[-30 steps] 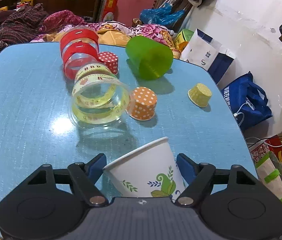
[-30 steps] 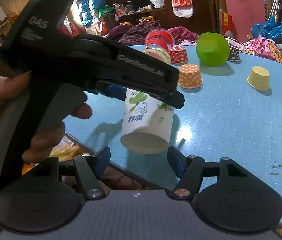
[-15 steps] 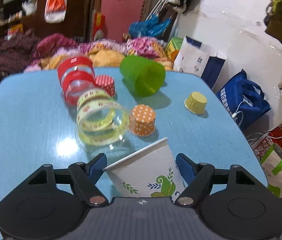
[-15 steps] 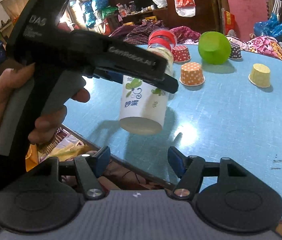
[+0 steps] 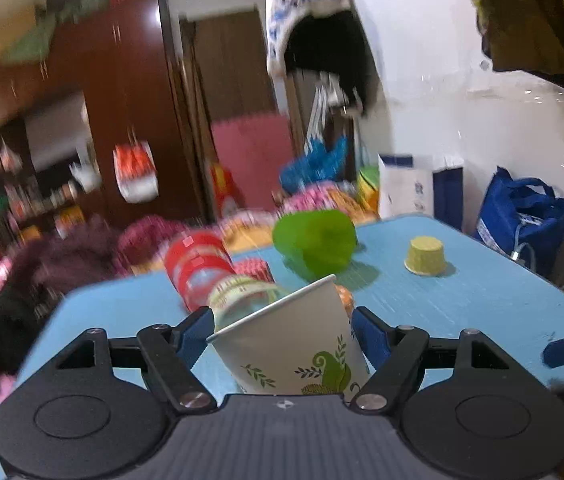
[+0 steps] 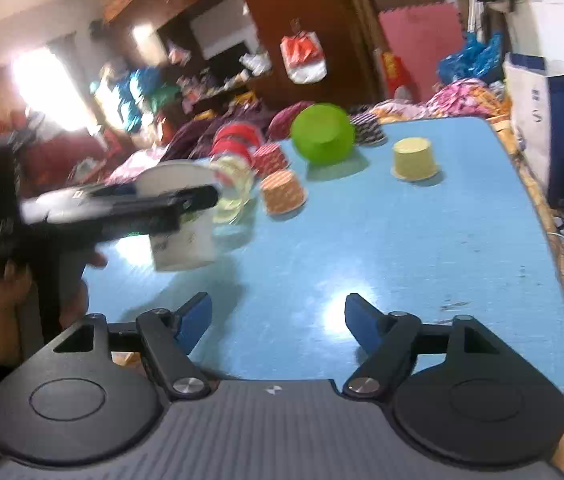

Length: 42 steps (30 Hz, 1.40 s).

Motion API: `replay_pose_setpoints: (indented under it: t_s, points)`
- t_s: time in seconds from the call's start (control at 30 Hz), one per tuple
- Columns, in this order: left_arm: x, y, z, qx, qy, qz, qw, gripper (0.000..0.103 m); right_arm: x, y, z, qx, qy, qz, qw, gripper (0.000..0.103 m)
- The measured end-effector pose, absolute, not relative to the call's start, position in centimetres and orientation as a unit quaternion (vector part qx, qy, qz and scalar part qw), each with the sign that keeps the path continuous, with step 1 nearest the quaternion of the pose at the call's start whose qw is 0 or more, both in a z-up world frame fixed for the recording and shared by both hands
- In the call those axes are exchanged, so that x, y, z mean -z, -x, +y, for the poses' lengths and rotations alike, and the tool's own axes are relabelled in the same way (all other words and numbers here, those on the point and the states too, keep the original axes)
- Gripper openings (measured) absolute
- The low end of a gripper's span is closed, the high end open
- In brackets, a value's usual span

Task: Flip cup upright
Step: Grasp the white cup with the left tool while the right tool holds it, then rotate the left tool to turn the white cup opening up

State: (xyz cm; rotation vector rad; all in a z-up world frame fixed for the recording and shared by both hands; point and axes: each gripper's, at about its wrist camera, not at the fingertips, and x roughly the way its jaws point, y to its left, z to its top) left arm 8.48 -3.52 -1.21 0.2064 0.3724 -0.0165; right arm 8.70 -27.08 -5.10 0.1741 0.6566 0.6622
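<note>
Left wrist: left hand-held gripper (image 5: 282, 332) clamps one paper cup (image 5: 290, 340) | right hand-held gripper (image 6: 278, 320) apart | one green cup (image 6: 323, 134)

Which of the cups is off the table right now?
The white paper cup with green leaf print, clamped in the left gripper above the table. The green, yellow and orange dotted cups rest on it.
</note>
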Motion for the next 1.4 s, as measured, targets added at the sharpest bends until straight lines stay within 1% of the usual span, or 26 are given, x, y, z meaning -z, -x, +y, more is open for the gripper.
replay_pose_setpoints:
  t_s: [0.13,0.23,0.33,0.37,0.4,0.43,0.57,0.7,0.87,0.93,1.0,1.17,1.3,1.4]
  points:
    - [2.5,-7.0,-4.6,-0.019,-0.146,0.117,0.982,0.079,5.6,-9.1,-27.8,-0.317,-0.105,0.309,0.890,0.077]
    - [3.5,-6.3,-5.2,-0.030,-0.168,0.078,0.982,0.079,5.9,-9.2,-27.9,-0.305,-0.114,0.297,0.898,0.082]
    - [4.3,-5.4,-5.3,-0.031,-0.179,0.049,0.982,0.079,6.0,-8.8,-28.1,-0.291,-0.112,0.279,0.908,0.083]
    - [4.5,-5.1,-5.3,-0.030,-0.180,0.039,0.982,0.079,6.0,-8.7,-28.0,-0.287,-0.111,0.273,0.911,0.086]
    - [4.7,-4.7,-5.2,-0.030,-0.180,0.028,0.983,0.079,6.1,-8.6,-27.9,-0.284,-0.110,0.265,0.915,0.097]
    - [5.0,-4.3,-5.2,-0.032,-0.180,0.017,0.983,0.079,6.1,-8.4,-27.9,-0.279,-0.108,0.254,0.920,0.102]
    - [6.0,-3.5,-5.1,-0.022,-0.179,0.005,0.984,0.079,6.0,-7.9,-27.4,-0.265,-0.099,0.228,0.932,0.102]
    - [6.8,-2.8,-6.0,-0.030,-0.207,-0.019,0.978,0.080,5.9,-7.3,-27.0,-0.262,-0.088,0.202,0.940,0.102]
    - [7.0,-2.4,-6.6,-0.024,-0.213,-0.028,0.976,0.080,5.9,-7.3,-27.5,-0.272,-0.098,0.202,0.936,0.102]
    - [7.2,-2.5,-6.6,-0.017,-0.209,-0.028,0.977,0.081,5.9,-7.4,-27.7,-0.274,-0.101,0.204,0.934,0.102]
    - [7.3,-2.4,-6.5,-0.007,-0.204,-0.026,0.979,0.087,6.0,-7.4,-27.6,-0.276,-0.102,0.205,0.934,0.102]
    - [7.6,-2.0,-6.6,-0.002,-0.206,-0.032,0.978,0.089,6.1,-7.2,-27.1,-0.281,-0.098,0.208,0.932,0.102]
    - [7.0,-1.5,-5.4,0.029,-0.167,-0.023,0.985,0.089,5.9,-6.9,-27.4,-0.280,-0.098,0.196,0.935,0.102]
    - [5.9,-0.5,-4.3,0.061,-0.132,-0.027,0.989,0.093,5.5,-6.6,-27.9,-0.276,-0.105,0.186,0.937,0.102]
